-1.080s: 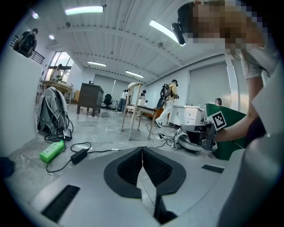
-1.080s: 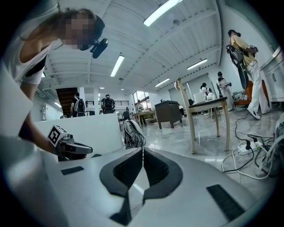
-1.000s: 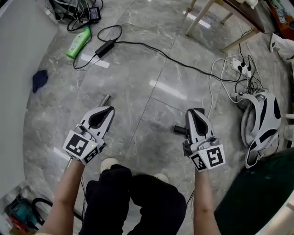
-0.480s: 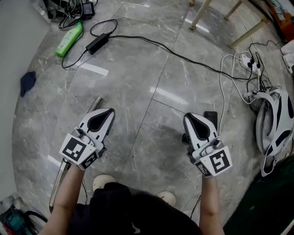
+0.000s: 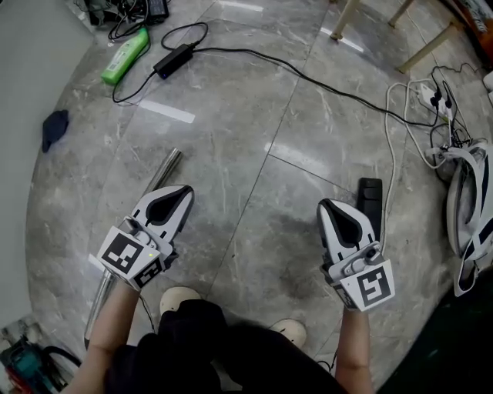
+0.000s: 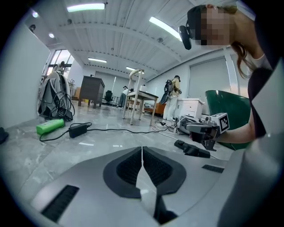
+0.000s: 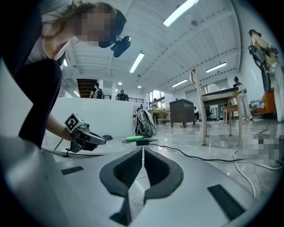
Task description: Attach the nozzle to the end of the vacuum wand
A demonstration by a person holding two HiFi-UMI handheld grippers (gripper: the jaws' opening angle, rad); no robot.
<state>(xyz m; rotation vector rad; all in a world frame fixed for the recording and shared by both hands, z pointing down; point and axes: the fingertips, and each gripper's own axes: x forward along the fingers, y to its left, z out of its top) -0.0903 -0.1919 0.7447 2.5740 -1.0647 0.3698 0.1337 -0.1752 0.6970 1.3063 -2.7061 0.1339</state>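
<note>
The silver vacuum wand (image 5: 166, 171) lies on the grey floor, running from upper right to lower left under my left gripper (image 5: 182, 193). That gripper hovers over the wand's upper part, shut and empty (image 6: 142, 149). The black nozzle (image 5: 370, 197) lies flat on the floor just beyond and right of my right gripper (image 5: 333, 207), which is also shut with nothing in it (image 7: 142, 150). In the left gripper view the nozzle (image 6: 192, 149) lies below the right gripper (image 6: 207, 131). In the right gripper view the left gripper (image 7: 85, 138) hangs low over the wand (image 7: 53, 153).
A green bottle (image 5: 125, 66), a black power adapter (image 5: 173, 59) with its cable, and a blue cloth (image 5: 55, 128) lie at the far left. The white vacuum body (image 5: 470, 208) and a power strip (image 5: 431, 94) are at the right. Table legs (image 5: 345, 21) stand at the back.
Both grippers have sunk toward the floor, still shut. The nozzle, earlier partly hidden behind the right gripper, now shows fully beyond it.
</note>
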